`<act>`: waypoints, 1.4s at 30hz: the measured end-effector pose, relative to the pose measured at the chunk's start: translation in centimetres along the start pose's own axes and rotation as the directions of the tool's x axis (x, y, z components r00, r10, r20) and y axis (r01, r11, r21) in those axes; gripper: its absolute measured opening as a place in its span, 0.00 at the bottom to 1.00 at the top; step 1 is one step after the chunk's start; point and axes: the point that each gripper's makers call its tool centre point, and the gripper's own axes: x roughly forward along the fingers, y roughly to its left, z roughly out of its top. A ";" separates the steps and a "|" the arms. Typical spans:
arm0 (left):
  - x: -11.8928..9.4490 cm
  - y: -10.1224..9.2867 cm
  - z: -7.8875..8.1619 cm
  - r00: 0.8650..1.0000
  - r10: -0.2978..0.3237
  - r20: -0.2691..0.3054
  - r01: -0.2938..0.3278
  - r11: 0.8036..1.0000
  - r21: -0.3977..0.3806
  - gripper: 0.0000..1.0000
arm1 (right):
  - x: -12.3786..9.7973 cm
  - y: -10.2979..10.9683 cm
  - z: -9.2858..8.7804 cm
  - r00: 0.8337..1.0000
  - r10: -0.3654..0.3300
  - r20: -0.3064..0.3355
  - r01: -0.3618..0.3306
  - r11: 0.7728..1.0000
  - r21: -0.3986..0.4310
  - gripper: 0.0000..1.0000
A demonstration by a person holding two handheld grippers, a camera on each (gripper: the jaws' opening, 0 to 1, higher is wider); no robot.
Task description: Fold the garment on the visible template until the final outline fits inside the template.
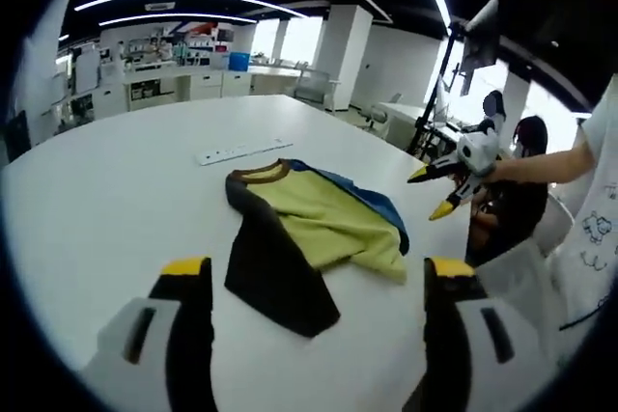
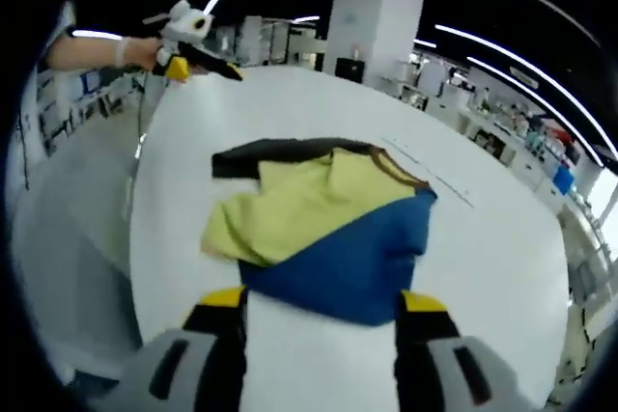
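Note:
A garment [image 1: 319, 224] of yellow-green, blue and black panels with a brown collar lies loosely bunched on the white table [image 1: 116, 200]. In the left gripper view its black sleeve reaches toward my left gripper [image 1: 317, 272], which hovers open just short of it. The right gripper [image 1: 427, 197], held by a hand, hangs open in the air beyond the garment's right side. In the right gripper view the garment [image 2: 328, 229] shows its blue panel nearest, its edge lying between the open jaws of my right gripper [image 2: 323, 301]. The left gripper [image 2: 198, 60] is up at the far left, off the table.
A long white strip [image 1: 241, 151] lies flat on the table behind the collar. A seated person in dark clothes [image 1: 517, 195] and a monitor on a stand [image 1: 478, 41] are past the table's right edge. Desks and cabinets line the far wall.

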 end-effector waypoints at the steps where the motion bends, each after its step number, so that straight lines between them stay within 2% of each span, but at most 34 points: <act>1: -0.2 -0.1 -0.2 1.000 -0.001 0.001 0.001 1.000 -0.003 0.88 | 0.3 0.3 0.1 1.000 0.005 -0.006 -0.005 1.000 -0.017 0.55; 3: -0.7 0.1 -0.8 1.000 0.001 -0.002 -0.001 1.000 -0.003 0.87 | 1.1 0.9 -0.1 0.999 0.027 -0.027 -0.028 0.999 -0.031 0.55; 9: -2.7 -0.1 -2.4 1.000 0.004 -0.012 -0.005 1.000 -0.017 0.87 | 2.7 1.4 -0.7 0.996 0.036 -0.081 -0.050 0.982 -0.182 0.47; 11: -3.2 -0.3 -2.7 1.000 0.003 -0.014 -0.003 1.000 -0.021 0.87 | 3.0 1.6 -0.6 0.996 0.039 -0.085 -0.055 0.981 -0.186 0.47; 14: -3.7 -0.3 -3.1 1.000 0.002 -0.013 -0.003 1.000 -0.024 0.86 | 3.2 1.1 -0.5 0.994 0.014 -0.108 -0.044 0.959 -0.280 0.38; 17: -3.9 0.2 -3.4 1.000 0.009 -0.003 -0.009 0.999 -0.043 0.86 | 3.8 1.2 -0.7 0.993 0.039 -0.108 -0.065 0.966 -0.251 0.31; 24: -3.9 0.8 -3.8 1.000 0.011 0.008 -0.010 0.997 -0.073 0.84 | 5.0 0.6 -1.7 0.989 0.014 -0.148 -0.064 0.939 -0.338 0.17; 29: -3.8 1.1 -3.9 1.000 0.019 0.012 -0.018 0.996 -0.087 0.84 | 4.9 0.5 -1.6 0.987 0.014 -0.160 -0.074 0.923 -0.377 0.00; 30: -3.8 1.0 -3.8 1.000 0.021 0.013 -0.020 0.996 -0.090 0.84 | 4.9 0.5 -1.5 0.987 0.012 -0.158 -0.071 0.924 -0.376 0.00; 32: -3.8 1.2 -3.9 1.000 0.025 0.013 -0.023 0.996 -0.092 0.83 | 5.0 0.8 -1.3 0.989 0.034 -0.144 -0.080 0.941 -0.329 0.00; 35: -3.7 1.4 -3.9 1.000 0.024 0.015 -0.023 0.995 -0.098 0.83 | 4.7 0.2 -0.5 0.992 0.025 -0.126 -0.062 0.952 -0.300 0.00; 37: -3.7 1.6 -4.0 1.000 0.023 0.017 -0.021 0.995 -0.101 0.82 | 4.0 0.1 1.1 0.996 0.030 -0.086 -0.052 0.962 -0.269 0.00; 41: -3.3 1.4 -4.2 1.000 0.017 0.017 -0.015 0.994 -0.108 0.82 | 3.5 -1.2 3.5 0.999 0.019 -0.045 -0.031 0.965 -0.262 0.00; 42: -3.2 1.4 -4.2 1.000 0.015 0.018 -0.013 0.994 -0.111 0.82 | 3.4 -1.3 4.6 0.999 0.023 -0.032 -0.030 0.965 -0.260 0.00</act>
